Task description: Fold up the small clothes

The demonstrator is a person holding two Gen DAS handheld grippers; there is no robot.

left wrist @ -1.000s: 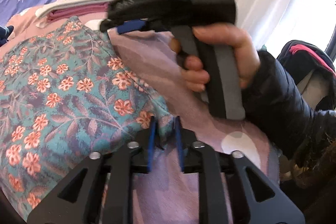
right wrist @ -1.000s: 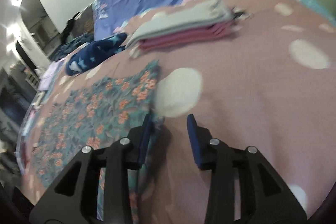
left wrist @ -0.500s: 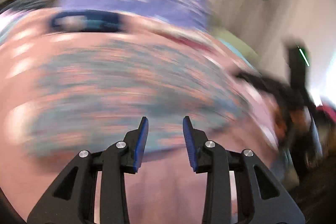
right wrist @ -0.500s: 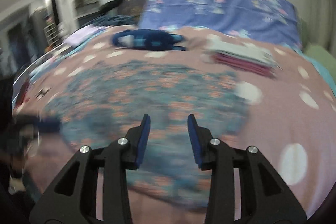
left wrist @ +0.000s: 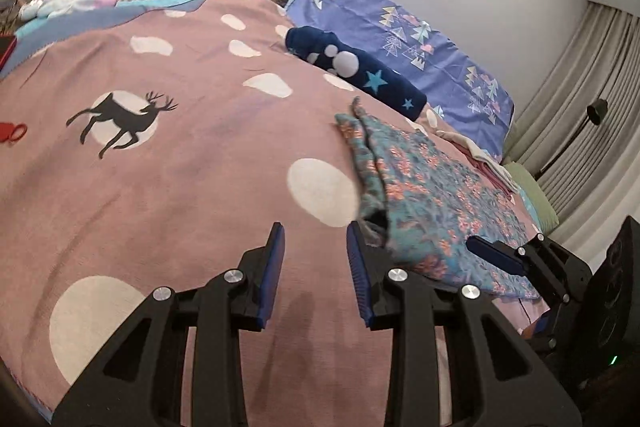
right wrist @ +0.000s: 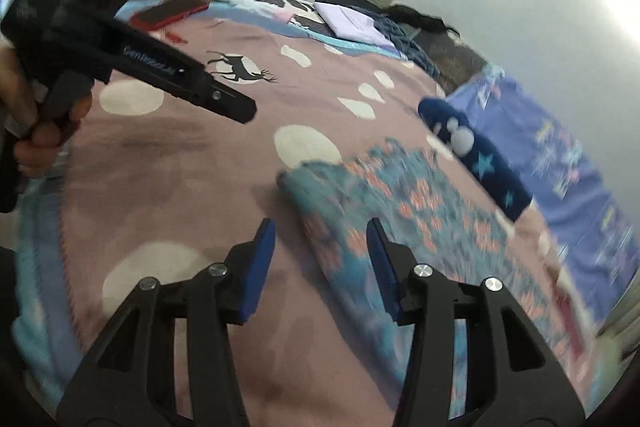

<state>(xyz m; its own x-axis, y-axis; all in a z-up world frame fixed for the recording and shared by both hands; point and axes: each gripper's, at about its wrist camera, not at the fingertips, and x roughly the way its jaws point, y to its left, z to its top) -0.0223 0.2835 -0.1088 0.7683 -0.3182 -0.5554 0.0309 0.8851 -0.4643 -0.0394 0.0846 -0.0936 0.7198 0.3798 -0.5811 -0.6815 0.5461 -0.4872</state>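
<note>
A: What does the left wrist view show?

B: The left gripper [left wrist: 315, 259], black with blue pads, hangs spread wide over the dusty-pink blanket with white dots and a deer silhouette [left wrist: 168, 163]. Nothing sits between its fingers. Its right fingertip [left wrist: 354, 239] is just beside the near corner of the teal floral garment with orange blossoms [left wrist: 432, 195].

A: And where does that garment lie?

B: Spread out on the blanket, to the right of the left gripper. Its far corner is bunched into a ridge. Beyond it lies a rolled navy fleece with white dots and pale blue stars [left wrist: 356, 71], and past that a purple sheet with small triangle-tree prints [left wrist: 404, 35].

A: What about the right gripper?

B: In its own view the right gripper [right wrist: 321, 241] is also spread apart, empty, above the garment's near folded edge [right wrist: 320, 203]; that cloth looks blurred there. In the left view it shows at the right edge [left wrist: 496, 255], low over the garment.

A: Anything else?

B: A flat stack of cream and pink folded clothes [left wrist: 486, 163] rests just beyond the garment's far side.
</note>
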